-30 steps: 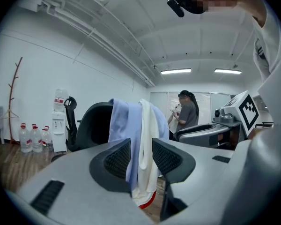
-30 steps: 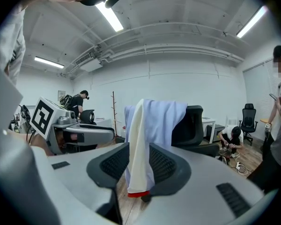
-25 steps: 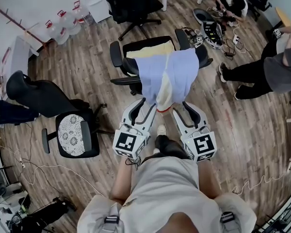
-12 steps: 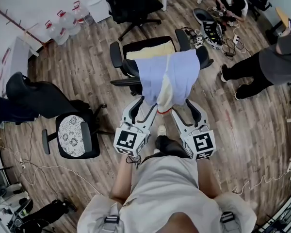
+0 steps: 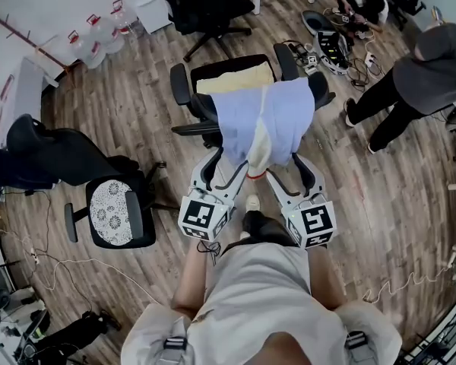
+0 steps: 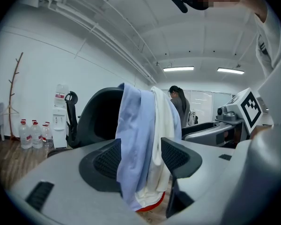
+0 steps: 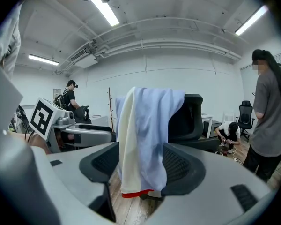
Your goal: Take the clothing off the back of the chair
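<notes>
Left tool (image 6: 138, 161), right tool (image 7: 138, 162) just opening, gripping nothing; clothing (image 6: 139, 125) hangs between jaws, on chair (image 6: 98, 118).

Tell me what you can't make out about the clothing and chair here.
Chair backrest: partly hidden behind the blue shirt, every view.
Red garment: only its hem shows below the cream garment, both gripper views.
Water bottles: labels too small to read, left gripper view.
</notes>
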Demonstrator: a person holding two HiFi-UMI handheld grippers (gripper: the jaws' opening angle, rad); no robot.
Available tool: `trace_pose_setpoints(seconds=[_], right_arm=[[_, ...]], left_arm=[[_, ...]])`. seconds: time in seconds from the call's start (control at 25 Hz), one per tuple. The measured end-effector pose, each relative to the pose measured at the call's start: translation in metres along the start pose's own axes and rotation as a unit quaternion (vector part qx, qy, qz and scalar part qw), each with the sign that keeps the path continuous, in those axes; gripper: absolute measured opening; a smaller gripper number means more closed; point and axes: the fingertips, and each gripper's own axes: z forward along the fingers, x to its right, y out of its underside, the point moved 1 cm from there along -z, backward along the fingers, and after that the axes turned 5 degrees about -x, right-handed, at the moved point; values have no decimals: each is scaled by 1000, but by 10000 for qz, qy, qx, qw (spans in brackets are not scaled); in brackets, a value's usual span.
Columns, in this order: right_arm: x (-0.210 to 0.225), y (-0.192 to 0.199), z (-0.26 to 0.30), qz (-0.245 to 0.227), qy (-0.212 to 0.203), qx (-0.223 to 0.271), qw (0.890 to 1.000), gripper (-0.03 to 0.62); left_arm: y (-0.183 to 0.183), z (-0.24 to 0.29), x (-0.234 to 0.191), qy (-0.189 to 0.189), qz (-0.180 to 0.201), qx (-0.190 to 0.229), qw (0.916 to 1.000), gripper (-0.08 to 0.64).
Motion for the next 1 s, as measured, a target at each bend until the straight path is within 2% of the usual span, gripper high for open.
trace_pose_setpoints(seconds=[0.44,1.0], right_arm=[[7,-4,8,49,17,29,10000,302],[23,-4,13,102,112,62,9999,324]], left_arm=[[-4,9,-7,-29,12,-39,10000,313],[-3,22,-6,-41,56,-85,9999,324]])
